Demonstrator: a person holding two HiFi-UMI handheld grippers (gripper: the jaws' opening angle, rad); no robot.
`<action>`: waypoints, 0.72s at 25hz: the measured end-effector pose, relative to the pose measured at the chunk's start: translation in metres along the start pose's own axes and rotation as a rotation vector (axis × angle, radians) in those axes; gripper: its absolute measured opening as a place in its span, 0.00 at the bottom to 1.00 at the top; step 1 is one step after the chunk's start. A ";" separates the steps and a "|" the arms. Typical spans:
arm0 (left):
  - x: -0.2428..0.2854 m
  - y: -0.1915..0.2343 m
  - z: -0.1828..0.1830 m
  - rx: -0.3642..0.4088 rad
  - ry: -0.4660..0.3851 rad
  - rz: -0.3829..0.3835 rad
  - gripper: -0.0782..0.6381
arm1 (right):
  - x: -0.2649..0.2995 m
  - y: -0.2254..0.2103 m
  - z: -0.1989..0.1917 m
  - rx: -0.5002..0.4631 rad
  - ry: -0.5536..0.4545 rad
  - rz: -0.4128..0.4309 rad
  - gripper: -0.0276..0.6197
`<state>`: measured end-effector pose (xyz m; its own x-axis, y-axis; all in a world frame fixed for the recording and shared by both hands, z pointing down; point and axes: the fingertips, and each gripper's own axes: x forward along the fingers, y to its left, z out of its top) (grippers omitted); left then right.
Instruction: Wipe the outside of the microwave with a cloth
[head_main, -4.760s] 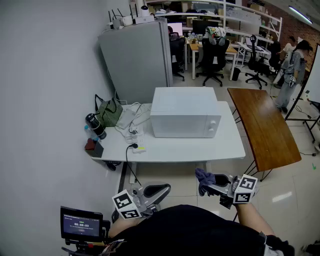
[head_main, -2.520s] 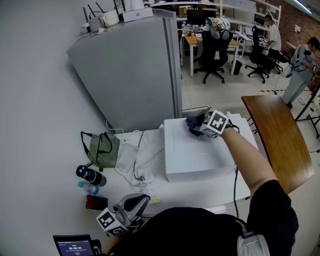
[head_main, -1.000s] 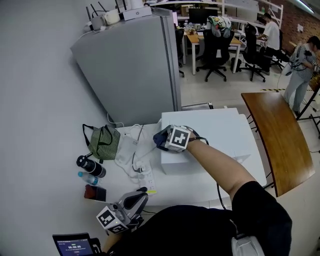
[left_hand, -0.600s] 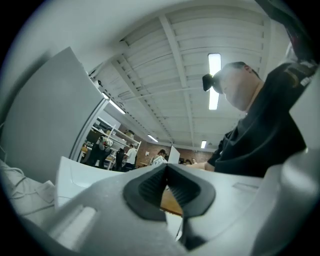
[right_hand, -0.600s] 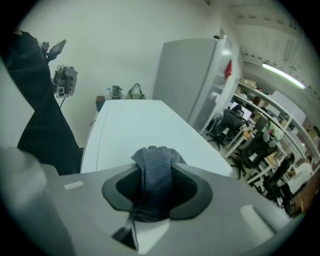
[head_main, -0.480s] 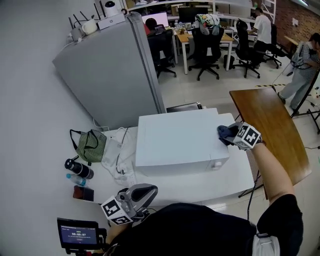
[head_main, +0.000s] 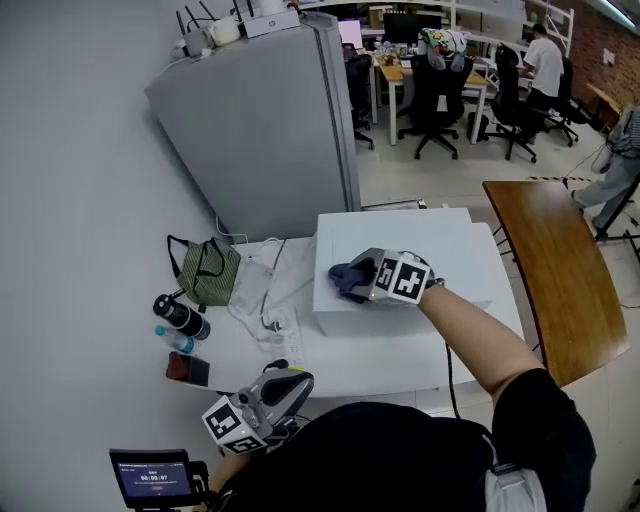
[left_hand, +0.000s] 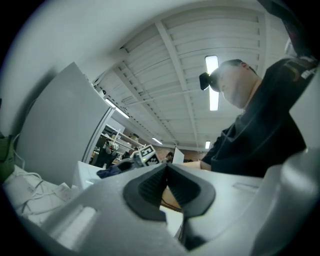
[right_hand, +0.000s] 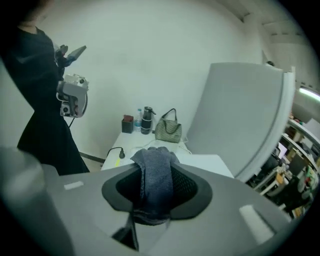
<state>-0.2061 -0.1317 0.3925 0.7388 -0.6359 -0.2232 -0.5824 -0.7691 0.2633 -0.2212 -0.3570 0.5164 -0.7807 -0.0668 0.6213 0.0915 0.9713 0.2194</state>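
Note:
The white microwave (head_main: 460, 240) sits on a white table (head_main: 380, 365). My right gripper (head_main: 352, 279) is shut on a dark blue cloth (head_main: 346, 276) and holds it on the microwave's top near its front left corner. In the right gripper view the cloth (right_hand: 155, 175) hangs bunched between the jaws, over the microwave's top (right_hand: 207, 161). My left gripper (head_main: 285, 381) stays low near my body, below the table's front edge, with its jaws shut on nothing. In the left gripper view that gripper (left_hand: 166, 172) points up toward the ceiling.
A tall grey cabinet (head_main: 270, 120) stands behind the table's left half. A green bag (head_main: 204, 272), white cables (head_main: 270, 310), two bottles (head_main: 178, 320) and a small red box (head_main: 187, 369) lie left of the microwave. A brown table (head_main: 555, 270) stands to the right. People sit at desks further back.
My right gripper has carried the cloth across the microwave's top from the right edge back to the front left. The left gripper has stayed low.

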 end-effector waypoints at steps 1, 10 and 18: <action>-0.016 0.001 0.003 0.004 -0.002 0.008 0.12 | 0.030 0.012 0.015 -0.021 0.022 0.023 0.24; -0.061 0.008 0.007 0.012 0.013 0.017 0.12 | 0.057 0.017 0.012 -0.067 0.129 0.003 0.24; 0.059 -0.063 -0.025 0.003 0.024 -0.066 0.12 | -0.177 0.011 -0.194 0.105 0.221 -0.118 0.24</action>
<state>-0.1176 -0.1194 0.3868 0.7834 -0.5823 -0.2172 -0.5333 -0.8093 0.2463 0.0384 -0.3788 0.5547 -0.6270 -0.2175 0.7480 -0.0651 0.9715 0.2280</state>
